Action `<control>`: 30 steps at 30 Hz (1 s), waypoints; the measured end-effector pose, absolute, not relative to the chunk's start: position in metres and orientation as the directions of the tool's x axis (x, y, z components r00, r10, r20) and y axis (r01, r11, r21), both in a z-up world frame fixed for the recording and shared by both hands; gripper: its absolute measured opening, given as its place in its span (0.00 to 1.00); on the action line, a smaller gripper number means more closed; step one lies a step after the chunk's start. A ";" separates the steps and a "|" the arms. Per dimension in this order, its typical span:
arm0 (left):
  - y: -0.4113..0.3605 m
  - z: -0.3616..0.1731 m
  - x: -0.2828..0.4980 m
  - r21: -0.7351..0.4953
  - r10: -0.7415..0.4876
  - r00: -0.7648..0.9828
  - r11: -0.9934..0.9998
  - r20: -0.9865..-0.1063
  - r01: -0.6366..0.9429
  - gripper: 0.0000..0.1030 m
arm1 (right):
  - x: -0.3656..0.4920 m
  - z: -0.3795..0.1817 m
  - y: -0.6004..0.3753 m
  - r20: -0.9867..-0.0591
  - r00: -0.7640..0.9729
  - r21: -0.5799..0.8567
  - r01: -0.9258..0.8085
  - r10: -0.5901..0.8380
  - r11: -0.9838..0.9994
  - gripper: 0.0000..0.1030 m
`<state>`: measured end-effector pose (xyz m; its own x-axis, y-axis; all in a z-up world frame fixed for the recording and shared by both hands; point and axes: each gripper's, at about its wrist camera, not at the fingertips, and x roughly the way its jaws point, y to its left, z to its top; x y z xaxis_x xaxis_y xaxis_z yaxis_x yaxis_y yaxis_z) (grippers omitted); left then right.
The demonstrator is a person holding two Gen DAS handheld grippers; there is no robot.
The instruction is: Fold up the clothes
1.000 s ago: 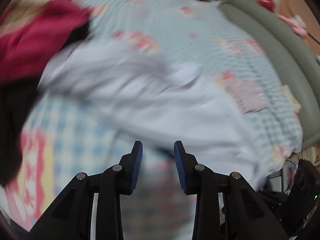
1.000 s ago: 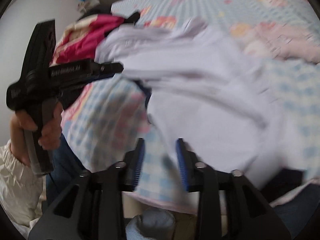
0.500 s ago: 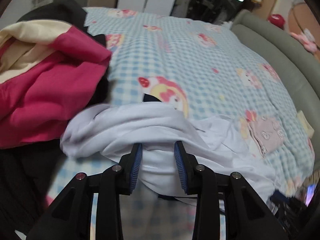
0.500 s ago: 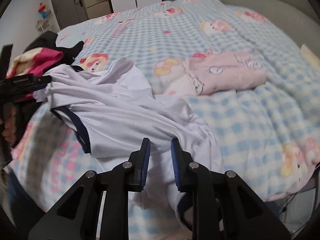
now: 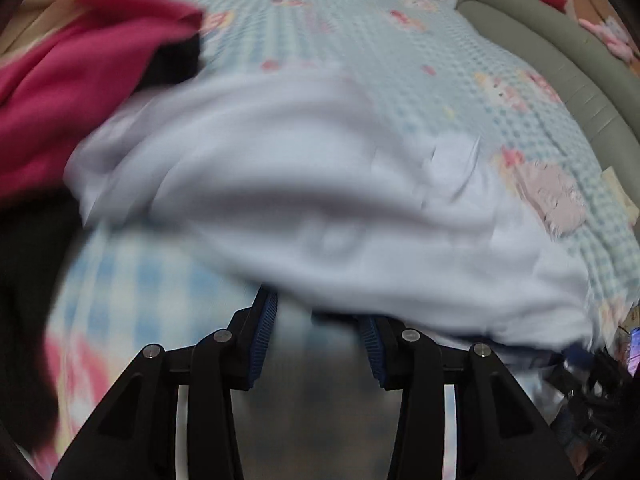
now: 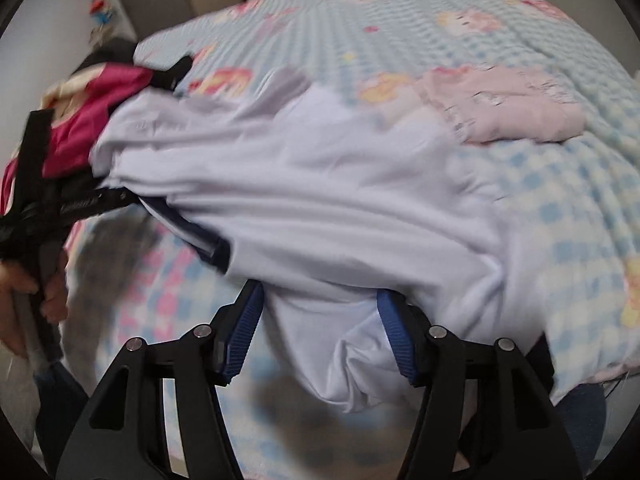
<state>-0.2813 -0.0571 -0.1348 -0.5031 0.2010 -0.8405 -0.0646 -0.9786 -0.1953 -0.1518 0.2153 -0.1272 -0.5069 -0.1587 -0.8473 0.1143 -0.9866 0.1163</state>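
A white shirt with navy trim (image 6: 320,200) lies bunched across the near side of the bed; it also shows blurred in the left wrist view (image 5: 300,200). My left gripper (image 5: 316,320) is open, its tips under the shirt's near edge. My right gripper (image 6: 320,320) is open wide, with a fold of the shirt hanging between its fingers. The left gripper also shows in the right wrist view (image 6: 92,204), at the shirt's navy-trimmed left end.
A pile of red, cream and black clothes (image 5: 80,60) lies at the left. A folded pink garment (image 6: 508,108) lies on the blue checked bedcover (image 6: 400,20) at the right. A grey padded bed edge (image 5: 560,60) runs along the far right.
Both grippers have opened wider. The shirt has shifted and spread toward me over the bed's near edge. The views are blurred with motion.
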 end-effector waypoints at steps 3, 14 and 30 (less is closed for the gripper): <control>-0.049 -0.136 -0.294 -0.194 0.198 -0.492 -0.979 -0.848 -0.060 0.39 | -0.153 -0.131 0.223 -0.855 -0.500 0.098 0.111 -0.140 -0.989 0.58; -0.059 -0.046 -0.215 -0.311 0.345 -0.574 -0.937 -0.742 -0.162 0.04 | -0.143 -0.078 0.243 -0.773 -0.613 0.104 0.132 -0.164 -0.986 0.08; -0.080 -0.083 -0.090 -0.427 0.430 -0.387 -0.899 -0.816 -0.099 0.06 | -0.078 -0.082 0.270 -0.809 -0.473 0.318 0.146 -0.349 -0.937 0.16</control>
<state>-0.0905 -0.0796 -0.0828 -0.3868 0.4297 -0.8159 -0.0985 -0.8990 -0.4267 -0.0778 0.2701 -0.0822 -0.4731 -0.3489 -0.8090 0.1461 -0.9366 0.3185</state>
